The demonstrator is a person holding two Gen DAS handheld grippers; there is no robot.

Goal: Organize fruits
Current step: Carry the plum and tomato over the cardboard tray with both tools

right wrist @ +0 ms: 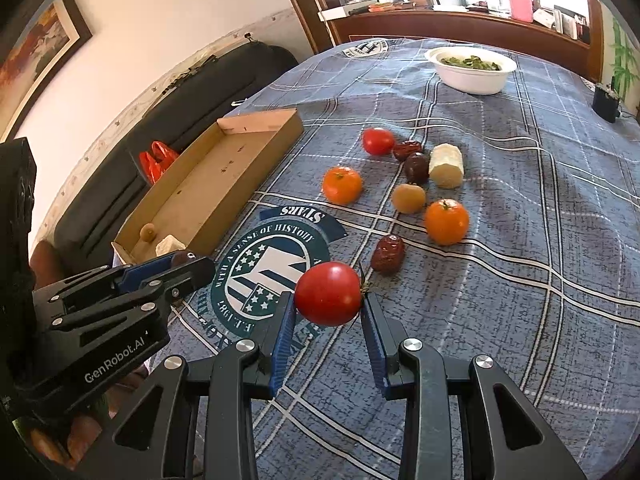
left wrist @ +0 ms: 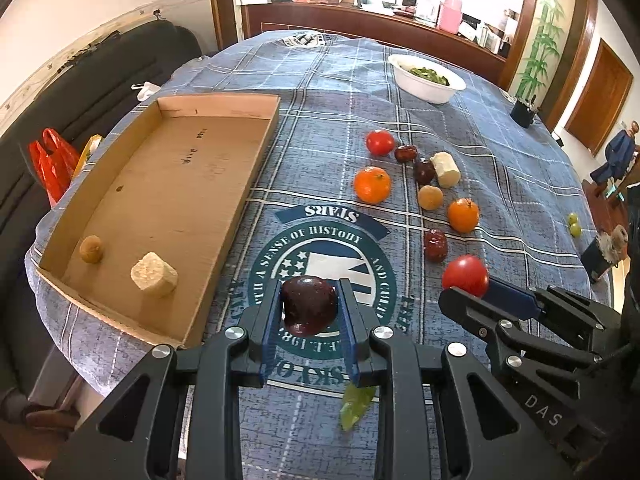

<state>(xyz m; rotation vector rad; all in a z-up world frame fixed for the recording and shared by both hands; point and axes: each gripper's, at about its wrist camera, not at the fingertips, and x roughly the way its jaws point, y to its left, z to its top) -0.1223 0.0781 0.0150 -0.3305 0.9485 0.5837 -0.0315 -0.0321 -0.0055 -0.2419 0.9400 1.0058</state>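
The left gripper pinches a dark date between its fingers, above the tabletop, with the box at its 10 o'clock. The right gripper clamps a tomato; loose fruit lies at its 12 o'clock.

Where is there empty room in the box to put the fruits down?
The cardboard box is bare through its middle and far end. Only its near end is taken, by a small brown fruit and a pale chunk. It is crowded on the cloth right of the box, around the oranges.
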